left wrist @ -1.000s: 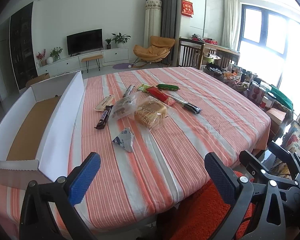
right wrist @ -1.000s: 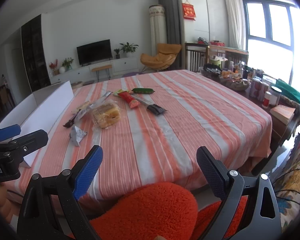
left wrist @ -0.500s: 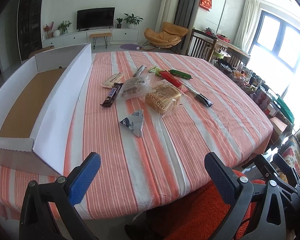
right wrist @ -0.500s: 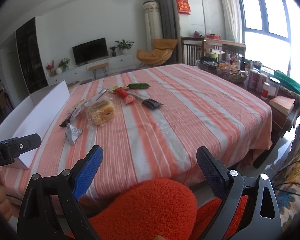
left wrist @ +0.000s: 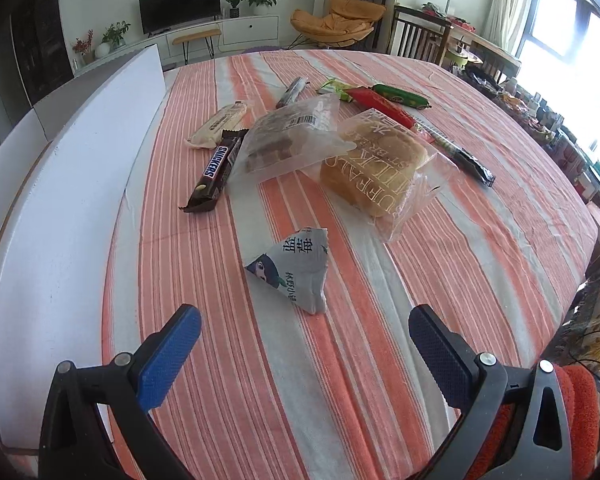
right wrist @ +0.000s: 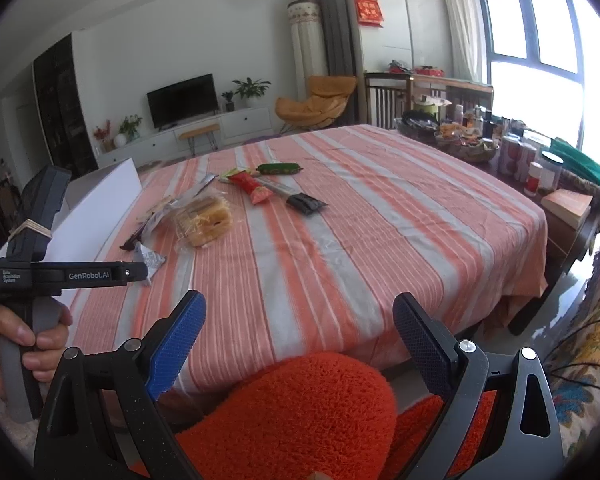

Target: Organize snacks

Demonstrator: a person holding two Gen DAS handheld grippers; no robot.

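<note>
The left gripper (left wrist: 304, 338) hovers over the near part of the bench (left wrist: 480, 248), which is spread with a striped orange, white and grey cloth; its blue-padded fingers (left wrist: 168, 356) stand wide apart and hold nothing. Just beyond the gap between them lies a small grey triangular snack packet (left wrist: 294, 270), a little nearer the left finger's side, touching neither. Farther off sit a bagged bread loaf (left wrist: 374, 168), a clear bag of brown pieces (left wrist: 288, 140) overlapping its left edge, a Snickers bar (left wrist: 216, 170) to the left, and a pale wrapped bar (left wrist: 220, 124) beyond that. At the far end lie a red sausage stick (left wrist: 380, 106), a green sausage stick (left wrist: 400, 100) and a long dark-tipped packet (left wrist: 460, 156). A white cardboard box (left wrist: 60, 208) runs along the left edge; its inside is hidden by its near wall, and the frame cuts it off.

The right gripper (right wrist: 298, 332) is held back off the near edge of the bench above an orange fuzzy cushion (right wrist: 292, 416), fingers likewise spread and empty. In its view a hand (right wrist: 16, 344) grips the left gripper's handle, and the triangular packet is mostly hidden behind that tool.
</note>
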